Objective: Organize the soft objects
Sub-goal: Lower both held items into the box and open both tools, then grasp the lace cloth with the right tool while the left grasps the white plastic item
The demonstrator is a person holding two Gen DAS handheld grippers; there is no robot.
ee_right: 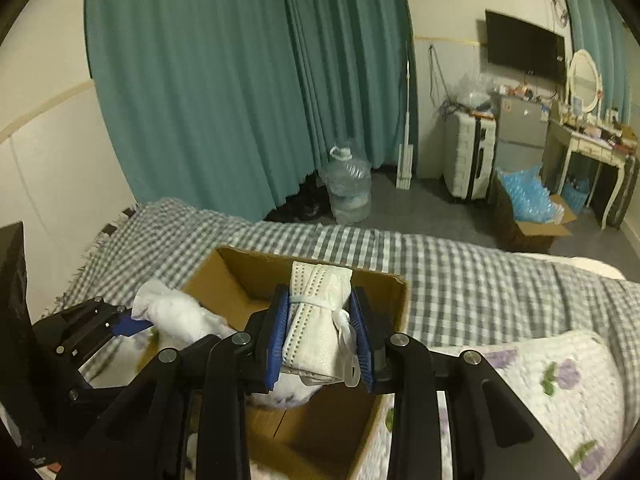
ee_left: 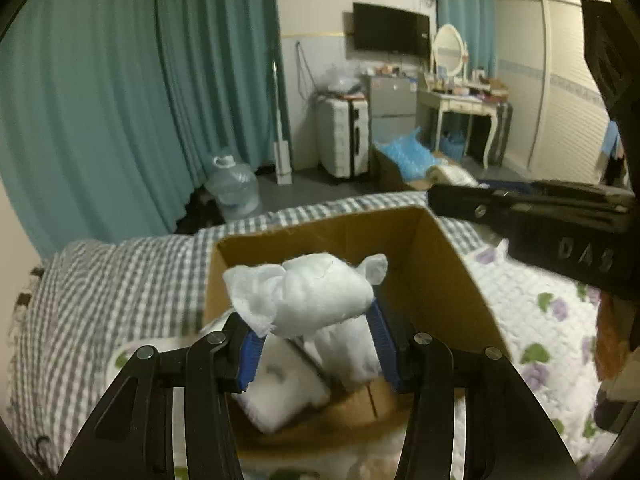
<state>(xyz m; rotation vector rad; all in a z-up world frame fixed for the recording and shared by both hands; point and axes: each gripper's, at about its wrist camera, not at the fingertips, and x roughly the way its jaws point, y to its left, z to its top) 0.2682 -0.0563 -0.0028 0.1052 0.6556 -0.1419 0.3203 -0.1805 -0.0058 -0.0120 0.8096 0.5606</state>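
Both grippers hover over the cardboard box [ee_right: 240, 280] on the bed: left gripper [ee_left: 316, 320] pinching a white soft pouch [ee_left: 316, 296], right gripper [ee_right: 320, 336] pinching a tied cloth bundle [ee_right: 316, 320]; lower each inside, probably beside the white items there, before spreading fingers.

The left gripper [ee_left: 316, 330] is matt black plastic with ribbed blue pads and shiny metal pivot screws; it pinches a fluffy white bundle [ee_left: 316, 296] of fuzzy, fleece-like cloth with frayed edges. The right gripper [ee_right: 320, 336], of the same finish, clamps a folded white cloth [ee_right: 316, 320] with a perforated, dotted weave, tied by a thin white band. The cardboard box [ee_left: 448, 280] is plain brown, matt and raw-edged. Beneath it lie a woven grey-and-white checked blanket [ee_right: 460, 280] and, on the near right, a quilted floral cover [ee_right: 560, 384]. The far teal curtains [ee_right: 200, 100] are soft, matt fabric.
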